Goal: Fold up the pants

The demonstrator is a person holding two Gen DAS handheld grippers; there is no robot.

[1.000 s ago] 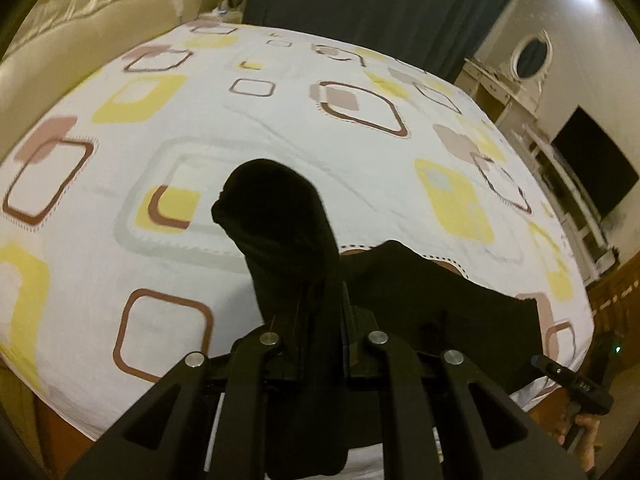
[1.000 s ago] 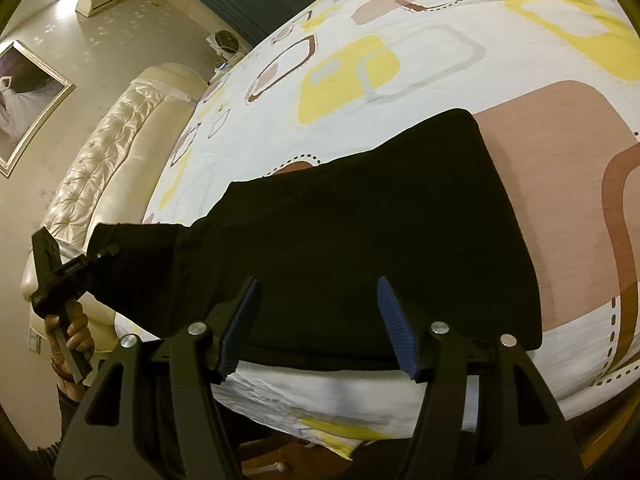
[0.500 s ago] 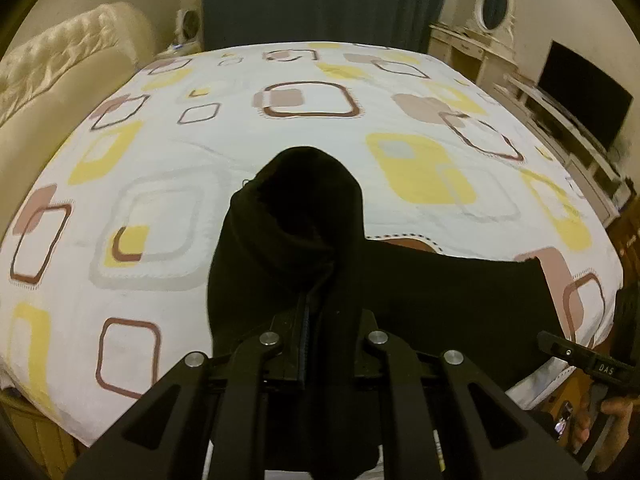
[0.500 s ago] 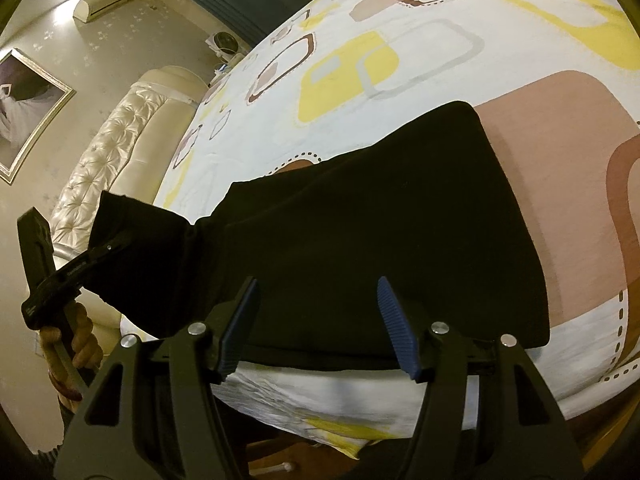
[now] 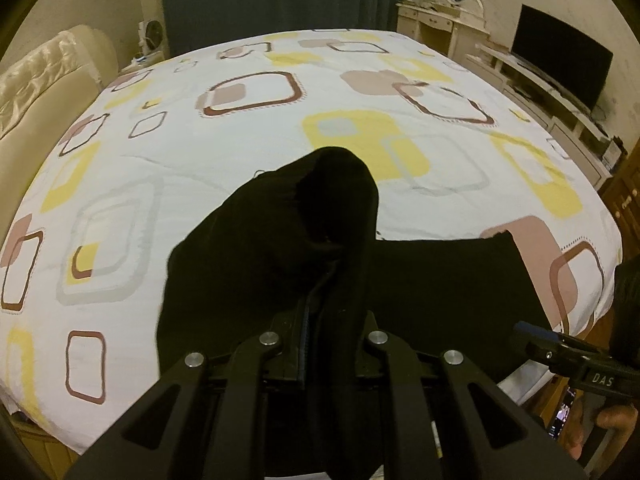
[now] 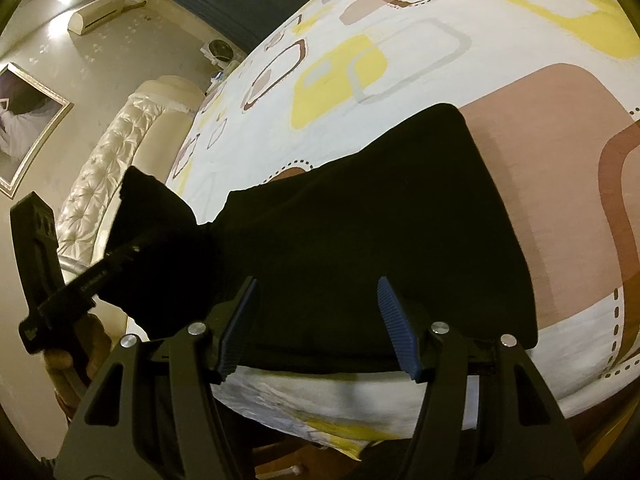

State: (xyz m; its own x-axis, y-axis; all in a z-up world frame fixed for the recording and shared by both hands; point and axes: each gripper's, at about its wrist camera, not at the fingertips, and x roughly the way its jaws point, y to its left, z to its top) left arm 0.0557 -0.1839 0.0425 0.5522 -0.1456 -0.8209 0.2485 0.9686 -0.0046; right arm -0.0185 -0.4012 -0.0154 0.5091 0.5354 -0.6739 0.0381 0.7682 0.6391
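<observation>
One bed (image 5: 248,168) fills the frame, and one pair of black pants (image 6: 360,240) lies along its lower edge. My left gripper (image 5: 332,344) is clamped on a lifted end of them, mid-fold; next I'd lay it across the flat part. My right gripper (image 6: 316,324) hangs open and empty, lower centre.

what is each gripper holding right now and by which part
The left gripper is shut on one bunched end of the black pants. The right gripper is open, holding nothing.
</observation>
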